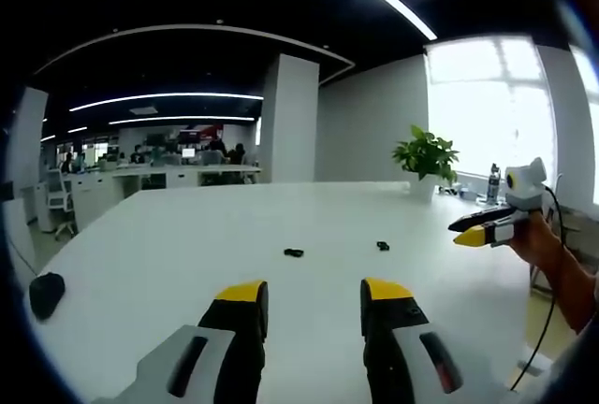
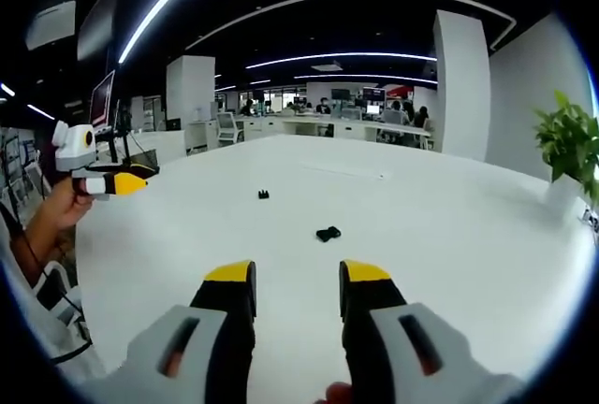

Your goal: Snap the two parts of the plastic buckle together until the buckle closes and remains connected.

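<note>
Buckle parts lay apart on the white desk (image 1: 168, 273), unjoined, and neither claw held anything. In the left gripper view the left claw (image 1: 314, 294) stood with its yellow-tipped jaws spread and nothing between them, raised above the near edge of the desk. Beyond it, toward the middle of the desk, one buckle part (image 1: 294, 253) rested, with the other buckle part (image 1: 383, 246) well apart from it. The right claw (image 1: 473, 232) hung over the desk's edge, held by a hand (image 1: 538, 240), its jaws seeming nearly together. In the right gripper view the right claw (image 2: 295, 275) was likewise spread and empty, with one black piece (image 2: 328, 233) just ahead of it and the second piece (image 2: 264, 194) farther off. A black mouse (image 1: 46, 294) sat near one edge of the desk, and a potted plant (image 1: 426, 159) stood at the far edge.
</note>
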{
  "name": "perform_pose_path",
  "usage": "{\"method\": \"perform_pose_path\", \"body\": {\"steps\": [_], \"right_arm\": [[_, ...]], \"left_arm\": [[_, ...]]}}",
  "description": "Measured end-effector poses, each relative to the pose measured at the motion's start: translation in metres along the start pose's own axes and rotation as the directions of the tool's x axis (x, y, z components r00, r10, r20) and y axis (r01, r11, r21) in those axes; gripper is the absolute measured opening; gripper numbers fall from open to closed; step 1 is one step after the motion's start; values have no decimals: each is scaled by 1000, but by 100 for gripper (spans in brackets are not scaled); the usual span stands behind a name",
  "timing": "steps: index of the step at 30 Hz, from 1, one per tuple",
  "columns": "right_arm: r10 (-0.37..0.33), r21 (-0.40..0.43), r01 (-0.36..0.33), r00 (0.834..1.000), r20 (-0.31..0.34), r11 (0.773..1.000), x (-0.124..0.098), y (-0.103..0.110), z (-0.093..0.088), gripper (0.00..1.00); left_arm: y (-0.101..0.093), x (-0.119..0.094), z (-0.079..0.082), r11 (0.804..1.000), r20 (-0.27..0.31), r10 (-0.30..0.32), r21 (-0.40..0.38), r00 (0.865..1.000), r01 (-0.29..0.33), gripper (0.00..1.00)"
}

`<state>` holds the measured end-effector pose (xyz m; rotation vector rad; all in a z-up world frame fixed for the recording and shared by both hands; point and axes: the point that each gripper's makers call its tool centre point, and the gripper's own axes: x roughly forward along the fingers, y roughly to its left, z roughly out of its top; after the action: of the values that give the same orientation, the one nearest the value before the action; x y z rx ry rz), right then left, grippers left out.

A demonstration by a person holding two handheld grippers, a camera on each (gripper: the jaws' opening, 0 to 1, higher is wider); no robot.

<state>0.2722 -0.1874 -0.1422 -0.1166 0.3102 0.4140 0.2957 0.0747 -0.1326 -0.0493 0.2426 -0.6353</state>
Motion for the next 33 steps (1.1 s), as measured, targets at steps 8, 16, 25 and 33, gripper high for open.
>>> {"method": "perform_pose_path", "body": {"steps": [8, 16, 25, 33], "right_arm": [[12, -14, -12, 1000, -9, 1000, 13, -5, 6, 35], [26, -24, -26, 1000, -18, 999, 26, -10, 9, 35], [19, -36, -20, 1000, -23, 999, 40, -14, 14, 35], [11, -40, -12, 999, -39, 999, 48, -19, 10, 35]], "left_arm": [[4, 11, 1, 1000, -6, 7, 9, 1000, -7, 39], [8, 22, 3, 1000, -12, 13, 18, 1000, -13, 39], [19, 35, 6, 1000, -18, 8, 13, 1000, -8, 39], [14, 47, 9, 1000, -21, -19, 12, 1000, 19, 39]]}}
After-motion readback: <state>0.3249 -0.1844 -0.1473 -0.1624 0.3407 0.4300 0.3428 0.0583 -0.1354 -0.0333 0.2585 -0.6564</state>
